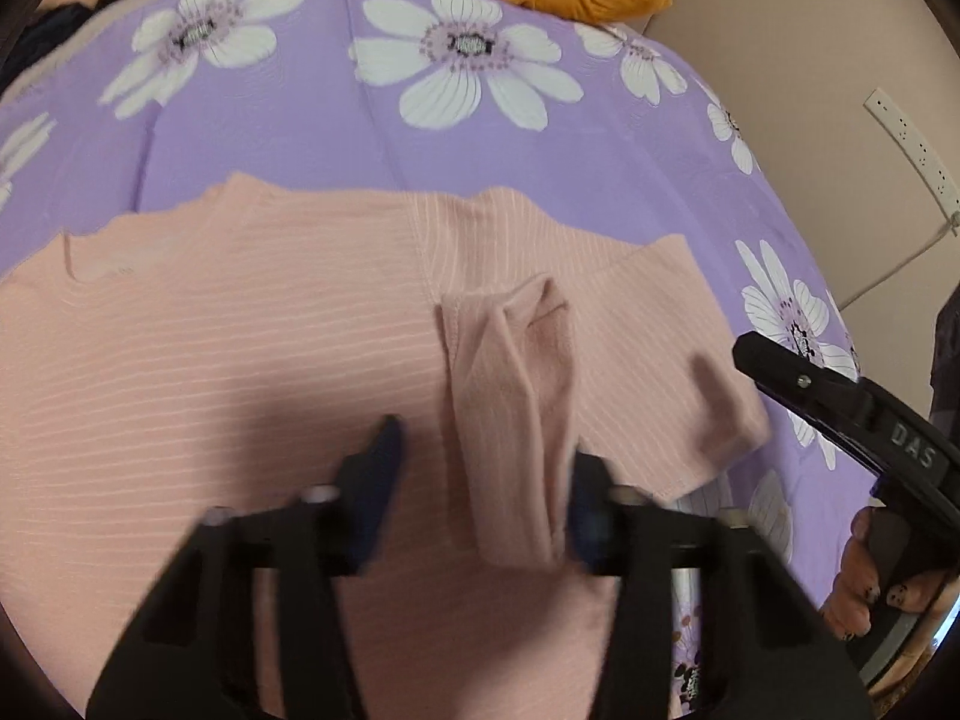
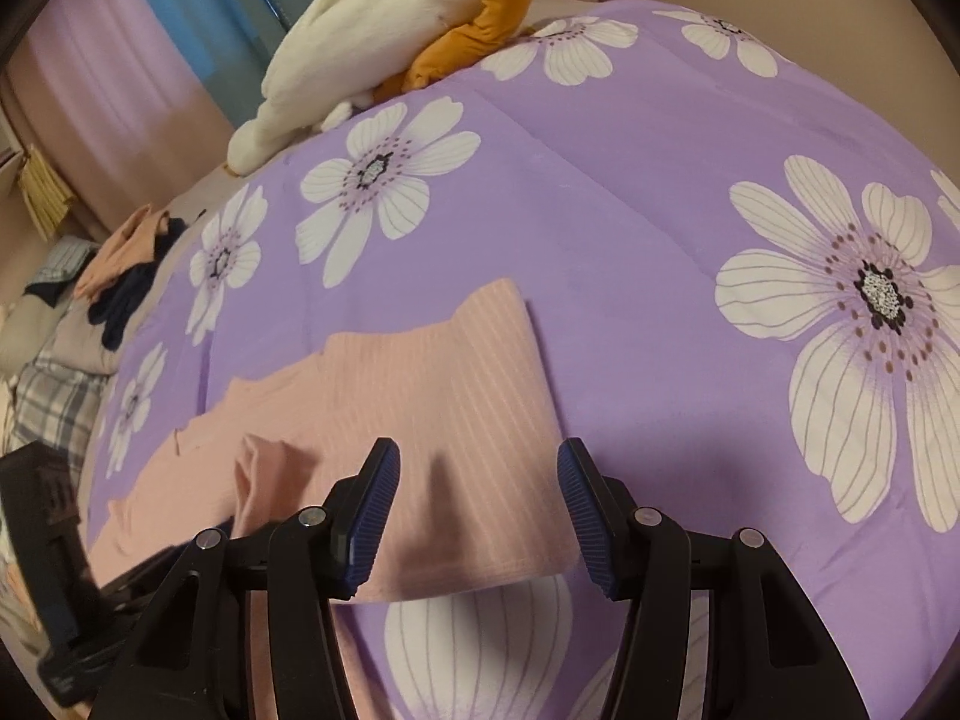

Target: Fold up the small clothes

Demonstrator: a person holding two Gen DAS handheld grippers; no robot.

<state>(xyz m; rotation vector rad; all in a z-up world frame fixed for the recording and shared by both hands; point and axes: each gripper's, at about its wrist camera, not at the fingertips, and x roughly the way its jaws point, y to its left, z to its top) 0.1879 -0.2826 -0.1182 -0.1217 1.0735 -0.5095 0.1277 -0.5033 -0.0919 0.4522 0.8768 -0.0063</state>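
A pink ribbed top (image 1: 240, 360) lies flat on the purple flowered bedspread (image 1: 372, 144). A bunched fold of its fabric (image 1: 516, 420) stands up between the fingers of my left gripper (image 1: 486, 468), whose jaws stand apart; the fold hangs loose against the right finger. In the right wrist view the same top (image 2: 432, 396) lies below my right gripper (image 2: 477, 480), which is open and empty just above the sleeve's hem. The right gripper also shows at the right edge of the left wrist view (image 1: 840, 396).
A white and mustard pile of clothes (image 2: 408, 42) lies at the far edge of the bed. More clothes, pink and navy (image 2: 132, 264), lie at the left beyond the bedspread. A beige wall with a socket strip (image 1: 912, 144) is at the right.
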